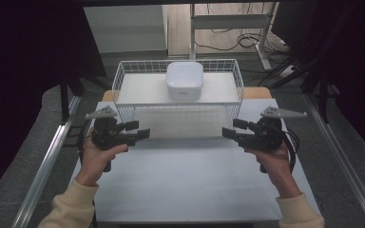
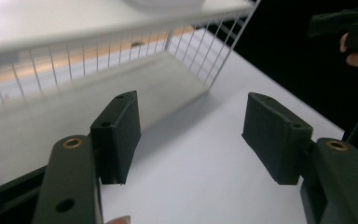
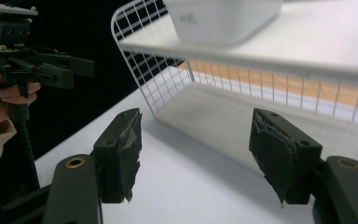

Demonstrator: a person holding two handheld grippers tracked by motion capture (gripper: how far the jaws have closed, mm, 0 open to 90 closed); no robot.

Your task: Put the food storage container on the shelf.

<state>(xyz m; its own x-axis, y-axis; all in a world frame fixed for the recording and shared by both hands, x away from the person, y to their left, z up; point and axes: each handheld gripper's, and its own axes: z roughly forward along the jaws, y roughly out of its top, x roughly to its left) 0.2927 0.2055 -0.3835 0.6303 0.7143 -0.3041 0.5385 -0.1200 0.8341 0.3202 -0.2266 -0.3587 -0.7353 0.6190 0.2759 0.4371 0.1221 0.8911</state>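
A white wire rack (image 1: 123, 76) stands at the far half of the white table (image 1: 185, 180). A white rounded square box (image 1: 184, 80) rests on its top shelf, near the middle. My left gripper (image 1: 140, 129) hovers just off the rack's front left corner and points right; its jaws are open with nothing between them (image 2: 191, 112). My right gripper (image 1: 232, 127) mirrors it at the front right corner, pointing left, also open and empty (image 3: 196, 121). Both look under the rack (image 2: 214, 42) (image 3: 140, 46), with the box (image 3: 223, 18) above.
A person's hands in cream sleeves (image 1: 76, 199) hold both grippers from the near edge. Metal rails (image 1: 47, 161) run along each side of the table. Behind the rack are a desk frame and cables on the floor (image 1: 247, 38). Dark curtains hang left and right.
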